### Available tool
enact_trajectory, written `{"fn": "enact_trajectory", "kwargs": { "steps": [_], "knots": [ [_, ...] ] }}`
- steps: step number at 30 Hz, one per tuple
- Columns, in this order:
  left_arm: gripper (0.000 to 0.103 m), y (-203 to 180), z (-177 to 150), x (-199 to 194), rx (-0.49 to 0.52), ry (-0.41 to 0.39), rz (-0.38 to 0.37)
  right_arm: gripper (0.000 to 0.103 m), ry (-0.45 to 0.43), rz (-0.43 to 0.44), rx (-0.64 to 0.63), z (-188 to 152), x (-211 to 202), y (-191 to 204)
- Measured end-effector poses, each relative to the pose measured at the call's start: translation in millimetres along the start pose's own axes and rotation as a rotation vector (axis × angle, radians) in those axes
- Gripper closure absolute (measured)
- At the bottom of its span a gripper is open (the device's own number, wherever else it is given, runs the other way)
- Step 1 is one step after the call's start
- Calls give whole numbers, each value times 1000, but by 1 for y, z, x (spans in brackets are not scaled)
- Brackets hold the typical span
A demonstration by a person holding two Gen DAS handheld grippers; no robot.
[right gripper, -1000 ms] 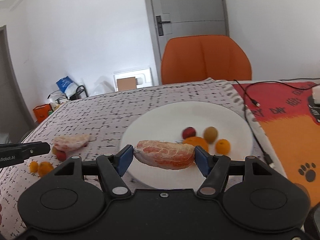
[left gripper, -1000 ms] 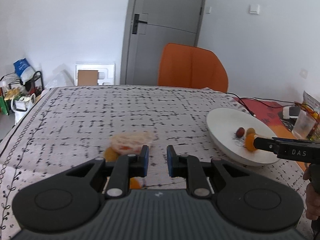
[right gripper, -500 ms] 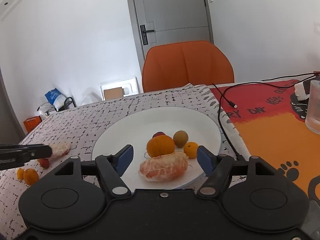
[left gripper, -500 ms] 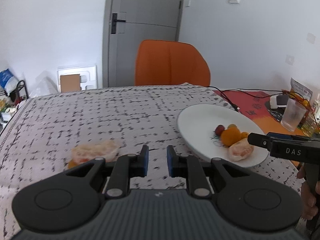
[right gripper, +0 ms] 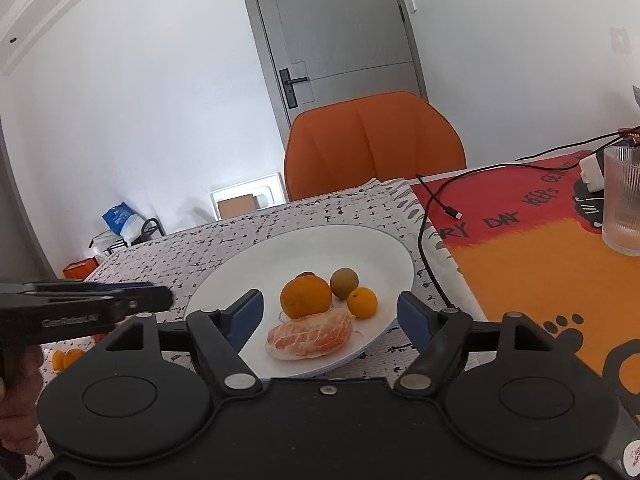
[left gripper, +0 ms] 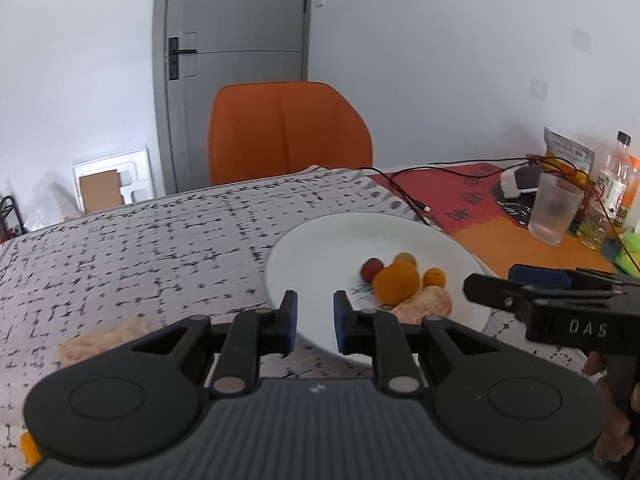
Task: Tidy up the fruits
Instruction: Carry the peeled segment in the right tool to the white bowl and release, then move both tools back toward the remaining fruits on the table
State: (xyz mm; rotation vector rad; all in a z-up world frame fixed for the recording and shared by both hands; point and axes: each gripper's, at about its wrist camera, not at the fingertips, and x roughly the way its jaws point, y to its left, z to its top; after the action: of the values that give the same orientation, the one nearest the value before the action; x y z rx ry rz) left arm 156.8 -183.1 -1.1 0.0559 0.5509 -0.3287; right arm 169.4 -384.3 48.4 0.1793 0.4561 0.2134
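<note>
Your left gripper (left gripper: 314, 322) hides half the peeled segment (left gripper: 102, 342) on its left; red fruit (right gripper: 307, 275) mostly behind orange (right gripper: 306, 296).

both wrist views near, sharing plate (left gripper: 304, 264)

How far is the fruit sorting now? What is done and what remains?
Done: the plate holds five fruits, including an orange and a peeled segment at its near edge. In hand: nothing; the right gripper is open over the plate, and the left gripper holds nothing, its jaws nearly closed. Left: another peeled segment and small oranges lie on the cloth.
</note>
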Motion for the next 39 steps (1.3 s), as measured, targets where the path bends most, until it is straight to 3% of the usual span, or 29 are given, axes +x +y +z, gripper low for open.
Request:
{"fn": "enact_trajectory", "kwargs": {
  "steps": [13, 16, 18, 21, 29, 39],
  "knots": [
    [80, -8, 9, -3, 6, -25, 5, 26, -4, 16, -3, -2, -6, 1],
    [67, 0, 7, -8, -8, -16, 25, 24, 1, 20, -3, -2, -6, 3],
    [50, 6, 6, -13, -14, -22, 40, 22, 3, 19, -4, -2, -6, 6],
    [42, 17, 5, -22, -38, -40, 71, 21, 3, 22, -11, -2, -7, 9],
    [31, 40, 0, -47, -73, -74, 119, 19, 9, 41, -23, -2, -6, 22],
    [28, 69, -12, -67, -126, -86, 172, 13, 18, 56, -52, -4, -6, 40]
  ]
}}
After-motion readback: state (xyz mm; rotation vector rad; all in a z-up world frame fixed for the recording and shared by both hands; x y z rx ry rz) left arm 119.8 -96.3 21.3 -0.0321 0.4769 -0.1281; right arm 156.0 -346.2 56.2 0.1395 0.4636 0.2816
